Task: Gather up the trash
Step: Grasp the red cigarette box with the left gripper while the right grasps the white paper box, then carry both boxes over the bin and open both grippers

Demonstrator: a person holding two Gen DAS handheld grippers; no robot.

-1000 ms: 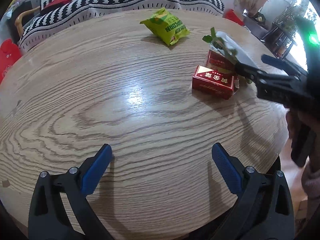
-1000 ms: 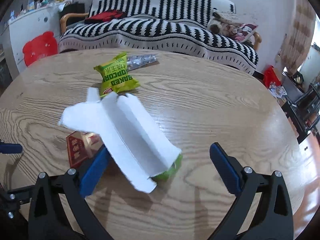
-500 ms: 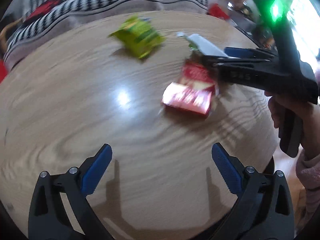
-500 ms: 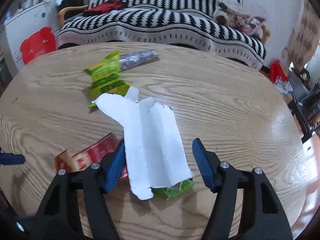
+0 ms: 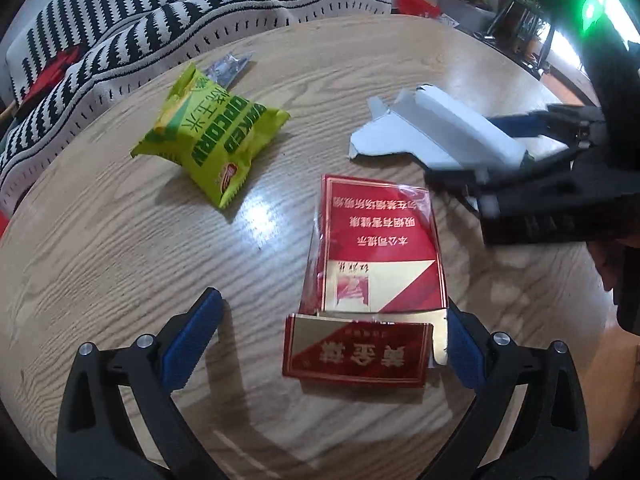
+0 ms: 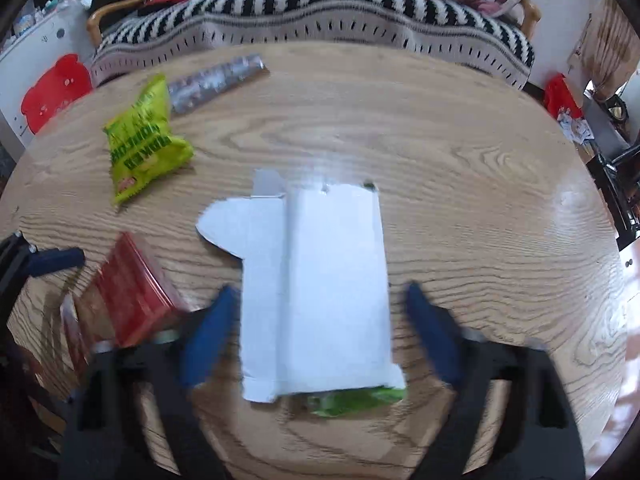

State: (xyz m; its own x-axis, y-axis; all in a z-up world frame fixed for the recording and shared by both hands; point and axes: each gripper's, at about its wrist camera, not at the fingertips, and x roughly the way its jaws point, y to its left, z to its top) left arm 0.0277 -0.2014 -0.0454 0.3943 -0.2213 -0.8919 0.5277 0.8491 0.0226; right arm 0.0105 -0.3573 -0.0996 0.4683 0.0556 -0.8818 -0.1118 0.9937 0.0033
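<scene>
Blue-padded, both tongs tilt steeply down at the wooden counter (image 5: pixel 120 248). The left tongs (image 5: pixel 332 340) stand spread, the red pack (image 5: pixel 372 276) between them against the right pad; the right tongs (image 6: pixel 316 332) are opening — flattened white carton (image 6: pixel 320 288) lying loose between.

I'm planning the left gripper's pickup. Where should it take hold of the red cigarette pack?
Probably across the long side edges of the red cigarette pack, coming down from above. It lies flat on the table with its lid flipped open at the near end, between the open left gripper jaws.
</scene>
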